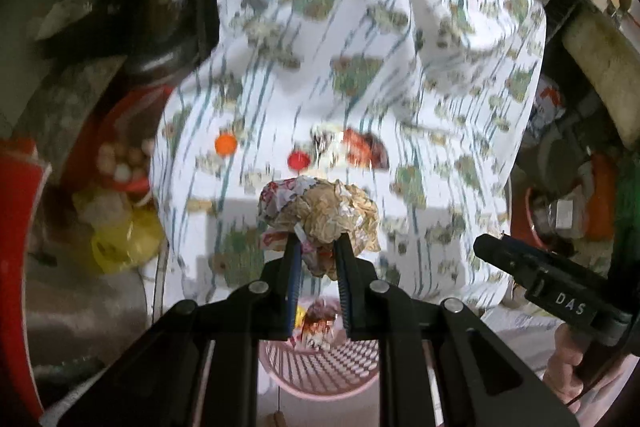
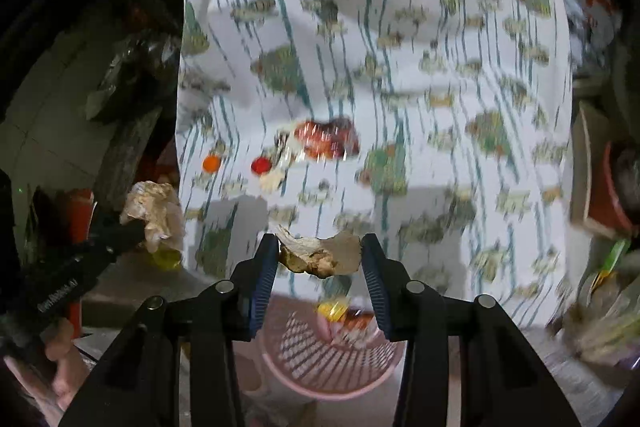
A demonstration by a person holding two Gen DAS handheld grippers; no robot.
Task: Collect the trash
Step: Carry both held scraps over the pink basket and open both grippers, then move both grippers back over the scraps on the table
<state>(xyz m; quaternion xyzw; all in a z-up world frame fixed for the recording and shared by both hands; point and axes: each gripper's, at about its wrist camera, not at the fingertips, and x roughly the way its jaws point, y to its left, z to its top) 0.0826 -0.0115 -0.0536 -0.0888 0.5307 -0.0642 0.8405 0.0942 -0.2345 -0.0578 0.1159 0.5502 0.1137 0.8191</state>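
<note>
Left gripper (image 1: 318, 249) has its jaws nearly closed on a crumpled foil-and-paper wad (image 1: 320, 213), held up in front of the tabletop's near edge with the pink basket (image 1: 320, 367) below and just behind the jaws. Right gripper (image 2: 320, 253) has its jaws about half open with a tan paper scrap (image 2: 320, 255) spanning between the pads – it looks lightly pinched or about to drop, hard to say which – and it hangs above the same pink basket (image 2: 332, 355), which already holds a few wrappers. Step in hand looks like dropping both pieces in. To do it well: bring each load over the middle of the basket opening, not the rim, before letting go; open the jaws wide so the crinkly wad doesn't cling to a pad; release one side at a time so the grippers don't crowd each other. Left on the patterned tablecloth (image 1: 400, 67) – an orange cap (image 1: 225, 144), a red cap (image 1: 299, 159) and a shiny red wrapper (image 1: 362, 147), far of the jaws, near the middle. Frames are motion-blurred, so exact alignment over the basket is a guess.
</note>
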